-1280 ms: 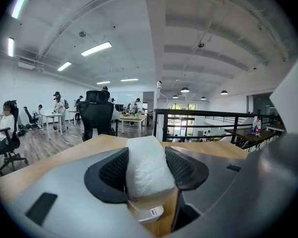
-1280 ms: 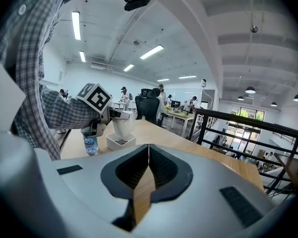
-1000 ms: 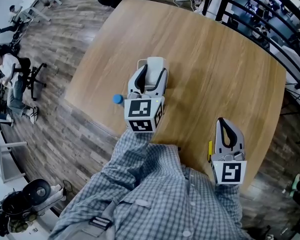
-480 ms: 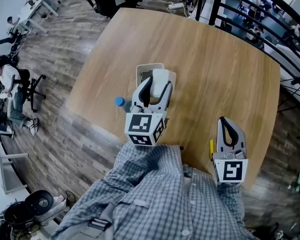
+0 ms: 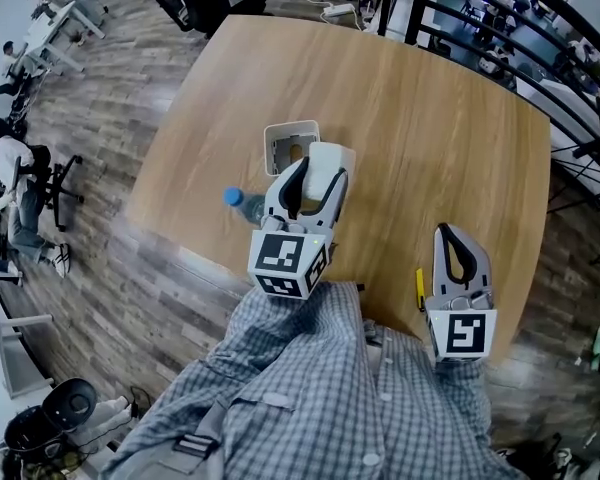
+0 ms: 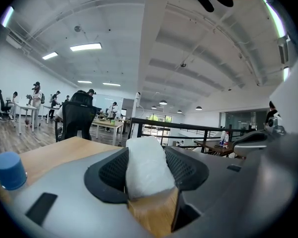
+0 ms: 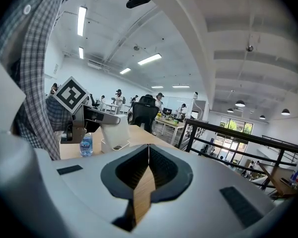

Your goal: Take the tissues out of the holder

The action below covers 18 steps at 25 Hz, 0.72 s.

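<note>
Looking down from the head, the left gripper point(image 5: 313, 176) held the tissue pack point(image 5: 326, 160) just beside the holder point(image 5: 288, 140). Its own view showed both jaws pressing the pack, a squeeze best kept steady. The right gripper point(image 7: 148, 175) view showed jaws together, empty.

bottle point(image 5: 240, 201): the left hand-held gripper point(image 5: 318, 174) is covering most of its body
holder point(image 5: 276, 146): the tissue pack point(image 5: 326, 156) is hiding its near corner
yellow object point(image 5: 419, 290): lying beside the right hand-held gripper point(image 5: 445, 236), too small to identify
desk point(image 5: 430, 118): the shirt point(image 5: 310, 388) is covering its near edge
</note>
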Available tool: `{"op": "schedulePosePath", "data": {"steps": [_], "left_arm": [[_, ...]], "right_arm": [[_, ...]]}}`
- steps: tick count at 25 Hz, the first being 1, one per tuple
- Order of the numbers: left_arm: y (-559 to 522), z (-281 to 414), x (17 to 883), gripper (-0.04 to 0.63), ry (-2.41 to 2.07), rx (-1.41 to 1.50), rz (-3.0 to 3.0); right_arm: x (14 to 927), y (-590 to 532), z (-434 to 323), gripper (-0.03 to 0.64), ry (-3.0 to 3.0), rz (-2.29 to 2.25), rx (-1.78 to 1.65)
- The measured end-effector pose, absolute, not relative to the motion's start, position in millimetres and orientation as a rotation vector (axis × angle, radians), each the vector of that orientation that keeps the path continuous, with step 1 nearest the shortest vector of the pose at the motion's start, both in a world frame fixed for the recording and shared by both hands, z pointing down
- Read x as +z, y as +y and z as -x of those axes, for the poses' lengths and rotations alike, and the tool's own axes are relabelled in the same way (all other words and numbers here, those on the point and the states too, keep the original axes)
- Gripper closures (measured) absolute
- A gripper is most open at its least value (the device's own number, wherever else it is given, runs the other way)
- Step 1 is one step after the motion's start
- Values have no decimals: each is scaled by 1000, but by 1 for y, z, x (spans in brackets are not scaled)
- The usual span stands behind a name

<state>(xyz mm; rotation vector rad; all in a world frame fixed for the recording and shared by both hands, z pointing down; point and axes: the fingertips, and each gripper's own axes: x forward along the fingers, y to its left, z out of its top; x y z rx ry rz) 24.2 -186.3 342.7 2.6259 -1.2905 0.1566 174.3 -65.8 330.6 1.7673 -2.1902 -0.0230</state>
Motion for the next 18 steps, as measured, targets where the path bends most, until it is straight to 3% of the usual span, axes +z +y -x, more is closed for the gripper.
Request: {"op": "schedulePosePath", "data": {"steps": [18], "left_arm": [[-182,-34,342,354,-1272,162,-2637]], "right_arm": [[338,-61,-182,603,-2153,-1708,0]]}}
